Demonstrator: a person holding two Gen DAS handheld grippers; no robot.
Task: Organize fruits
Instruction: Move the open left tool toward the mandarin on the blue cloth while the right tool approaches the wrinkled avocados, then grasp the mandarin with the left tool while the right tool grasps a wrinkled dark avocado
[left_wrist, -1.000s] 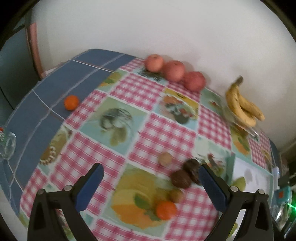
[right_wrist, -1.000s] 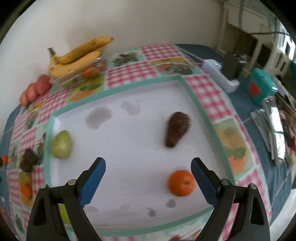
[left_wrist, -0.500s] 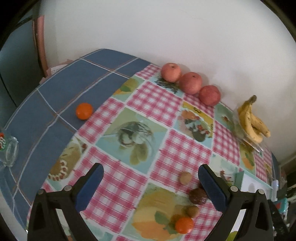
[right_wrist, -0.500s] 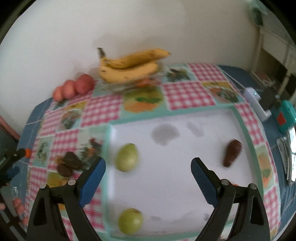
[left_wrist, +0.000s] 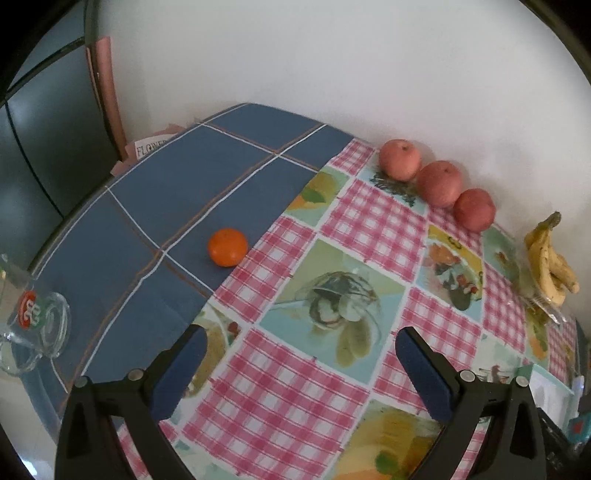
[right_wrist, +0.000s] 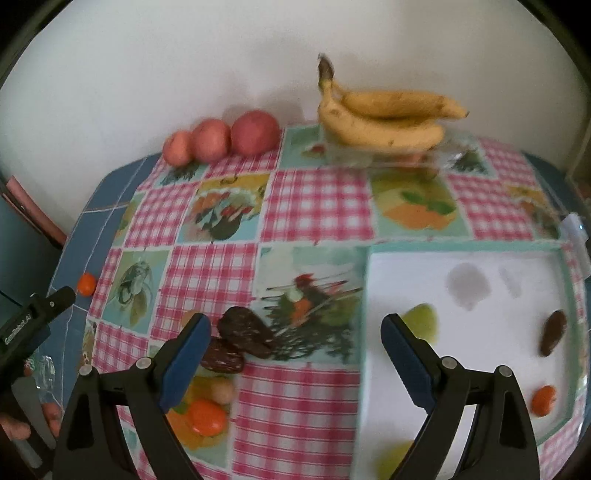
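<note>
Left gripper (left_wrist: 299, 347) hovered over the table (left_wrist: 155, 206), fingers spread, nothing held. A tangerine (left_wrist: 226, 246) sat alone on the blue cloth, nothing between it and the gripper. A glass mug (left_wrist: 33, 328) lay at the left edge, partly cut off. Three apples (left_wrist: 439, 183) and bananas (left_wrist: 552, 258) lined the wall.

Right gripper (right_wrist: 295, 339) also spread and empty. Two avocados (right_wrist: 245, 334) lay just beside its left finger, which hid part of them. White tray (right_wrist: 399, 273) held a pear (right_wrist: 421, 321), blurred, an avocado and a tangerine.
</note>
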